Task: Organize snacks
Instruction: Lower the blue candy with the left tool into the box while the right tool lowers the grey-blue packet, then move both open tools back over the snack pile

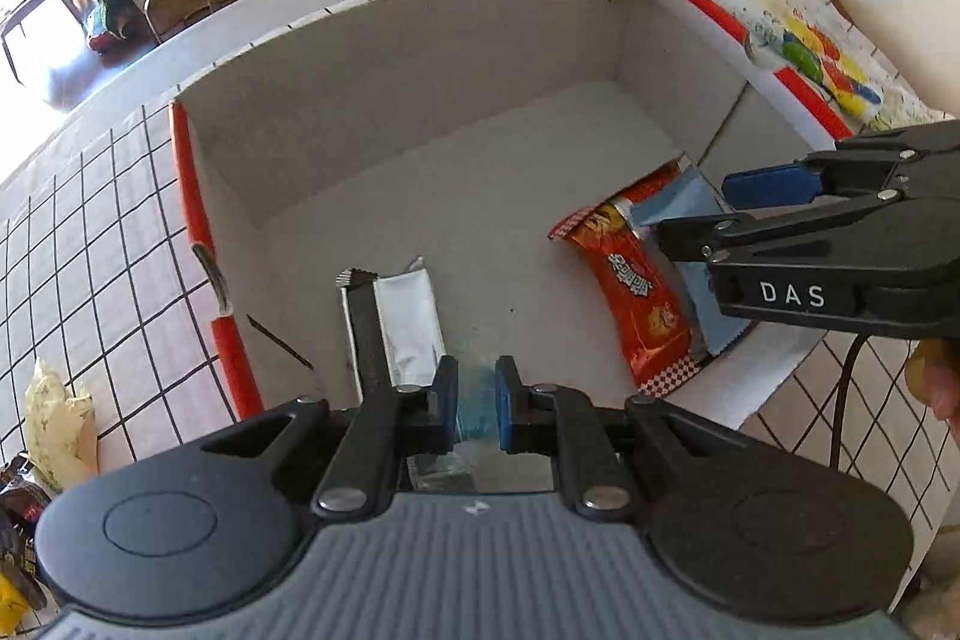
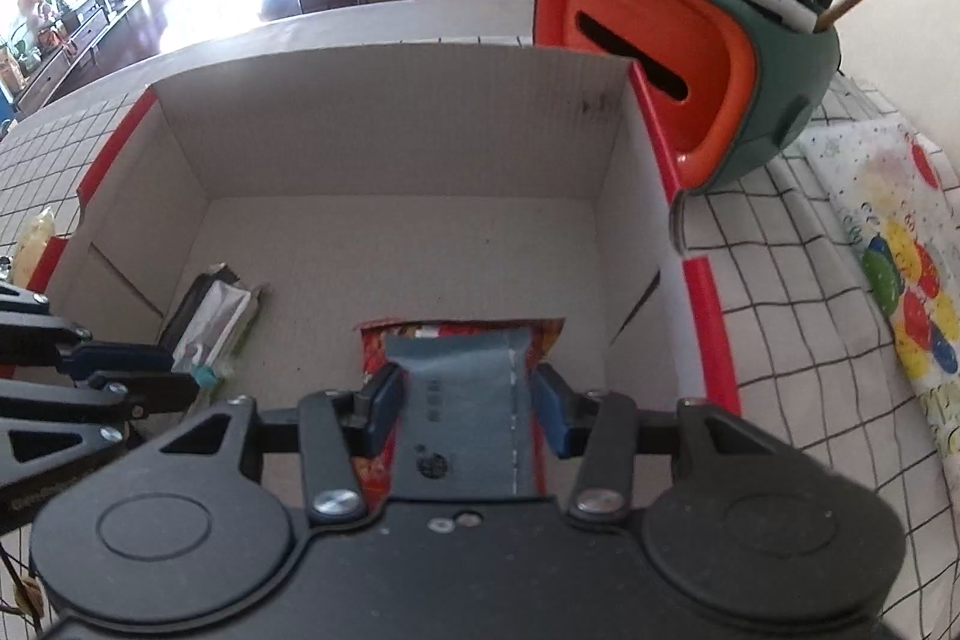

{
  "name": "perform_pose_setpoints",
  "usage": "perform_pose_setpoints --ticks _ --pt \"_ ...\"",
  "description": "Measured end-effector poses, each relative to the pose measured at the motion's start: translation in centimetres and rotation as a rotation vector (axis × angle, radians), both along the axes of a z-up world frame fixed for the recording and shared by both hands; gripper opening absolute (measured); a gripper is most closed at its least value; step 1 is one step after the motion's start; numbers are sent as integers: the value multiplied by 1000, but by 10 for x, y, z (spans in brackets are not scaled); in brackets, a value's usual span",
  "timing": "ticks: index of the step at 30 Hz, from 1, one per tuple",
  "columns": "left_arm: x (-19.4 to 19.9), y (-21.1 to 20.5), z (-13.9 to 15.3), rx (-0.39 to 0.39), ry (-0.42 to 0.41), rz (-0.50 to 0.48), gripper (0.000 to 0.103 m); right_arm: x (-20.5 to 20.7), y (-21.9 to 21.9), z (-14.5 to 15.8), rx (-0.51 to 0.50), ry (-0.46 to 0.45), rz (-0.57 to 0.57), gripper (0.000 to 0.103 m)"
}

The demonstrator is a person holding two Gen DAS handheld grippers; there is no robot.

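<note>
Only left view shows red packet (image 1: 645,304) whole; right claw (image 2: 465,415) clasps blue packet (image 2: 462,400), left claw (image 1: 474,400) clenched on silver packet (image 1: 408,322)

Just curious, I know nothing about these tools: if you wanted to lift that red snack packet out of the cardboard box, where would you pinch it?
Probably across the red snack packet's narrow width, coming down from above. It lies flat on the cardboard box floor, so its long side edges are what jaws can close over.

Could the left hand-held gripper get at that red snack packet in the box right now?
Probably not. The left hand-held gripper is already shut on a silver packet, and the right hand-held gripper holds a blue-grey packet over the red packet.
</note>
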State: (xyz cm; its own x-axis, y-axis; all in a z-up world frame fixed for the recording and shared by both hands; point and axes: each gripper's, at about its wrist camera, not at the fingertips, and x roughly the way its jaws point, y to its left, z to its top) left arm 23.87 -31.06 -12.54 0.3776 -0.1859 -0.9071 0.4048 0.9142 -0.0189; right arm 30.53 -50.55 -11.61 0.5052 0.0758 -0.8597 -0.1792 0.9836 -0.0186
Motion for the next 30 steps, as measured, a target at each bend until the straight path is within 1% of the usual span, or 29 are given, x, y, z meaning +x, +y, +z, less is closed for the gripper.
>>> perform_pose_setpoints --ticks 4,7,9,11,12,14,16,17,18,20,22,27,30 --pt "-1 4 4 -25 7 17 12 -4 -1 4 5 -13 7 47" --pt "-5 9 13 -45 -4 35 15 -10 -3 13 34 -30 14 48" --pt "-9 13 20 -71 -18 51 22 -13 -4 20 47 -47 20 50" --pt "-14 17 28 -90 -42 63 28 -18 -5 29 58 -68 28 54" --pt "-17 19 32 -96 -54 69 29 -20 -4 32 64 -77 29 55" --pt "-22 24 40 -111 -73 85 30 -26 -3 40 80 -99 38 61" --pt "-28 30 48 -126 -93 105 35 -33 -3 51 94 -123 47 63" --pt "-30 32 52 -132 -105 113 44 -36 -2 56 100 -133 56 63" --pt "-35 35 57 -137 -127 126 55 -39 0 60 105 -145 63 64" --pt "-45 42 69 -151 -178 142 65 -46 2 69 116 -166 75 68" --pt "-54 49 79 -152 -214 156 66 -52 7 76 125 -186 92 72" --pt "-72 70 96 -169 -255 198 70 -67 24 90 154 -217 135 81" --pt "-85 84 102 -161 -285 218 71 -75 40 95 173 -230 168 86"
